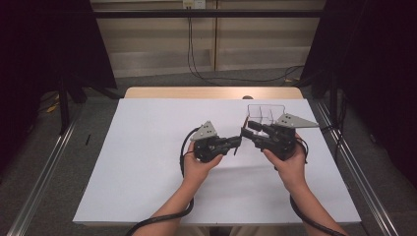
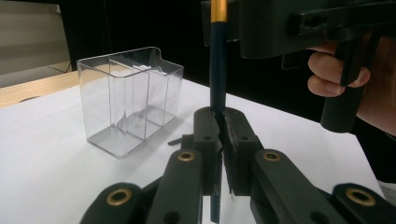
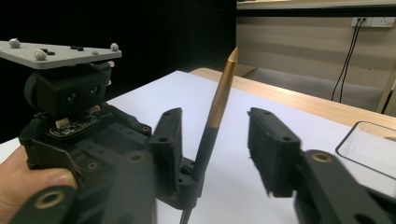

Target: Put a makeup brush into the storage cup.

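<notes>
No readable text, labels or numbers anywhere

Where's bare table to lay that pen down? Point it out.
The white table is bare across its whole left half, left of the left gripper, and along the near edge by the forearms. It is crowded right of centre, where the right gripper, the pen and the clear box sit close together.

A clear plastic divided container [image 1: 266, 113] stands at the upper right of the white table [image 1: 147, 167], with black cables [image 1: 196, 69] trailing across the floor beyond.
</notes>
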Demonstrator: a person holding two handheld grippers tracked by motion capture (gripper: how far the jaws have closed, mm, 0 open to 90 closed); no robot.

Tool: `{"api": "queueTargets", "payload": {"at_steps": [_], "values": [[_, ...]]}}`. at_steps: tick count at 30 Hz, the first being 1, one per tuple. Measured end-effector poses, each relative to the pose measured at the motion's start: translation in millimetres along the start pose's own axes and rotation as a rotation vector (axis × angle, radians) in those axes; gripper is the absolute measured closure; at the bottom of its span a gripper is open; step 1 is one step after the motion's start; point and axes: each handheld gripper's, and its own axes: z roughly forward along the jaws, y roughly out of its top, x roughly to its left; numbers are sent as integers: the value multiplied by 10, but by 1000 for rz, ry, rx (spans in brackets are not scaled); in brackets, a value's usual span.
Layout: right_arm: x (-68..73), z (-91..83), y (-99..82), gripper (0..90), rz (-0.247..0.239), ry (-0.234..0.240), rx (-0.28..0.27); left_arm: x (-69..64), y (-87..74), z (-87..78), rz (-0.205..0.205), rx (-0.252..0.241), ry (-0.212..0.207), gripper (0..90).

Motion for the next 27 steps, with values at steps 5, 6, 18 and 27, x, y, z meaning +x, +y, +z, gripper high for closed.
{"api": "queueTargets", "payload": {"at_steps": [5,6,18,27], "values": [[-6,-1,1,666,16,7,-13,-13,-1,14,-2,-1,-3,849],[-6,-2,2,673,18,8,-15,-16,0,16,0,-3,-3,850],[-17,-9,12,822,52,29,-23,-28,-14,37,-17,-25,-21,849],[11,-25,26,837,32,46,-29,-40,-4,50,-27,-39,-42,846]]}}
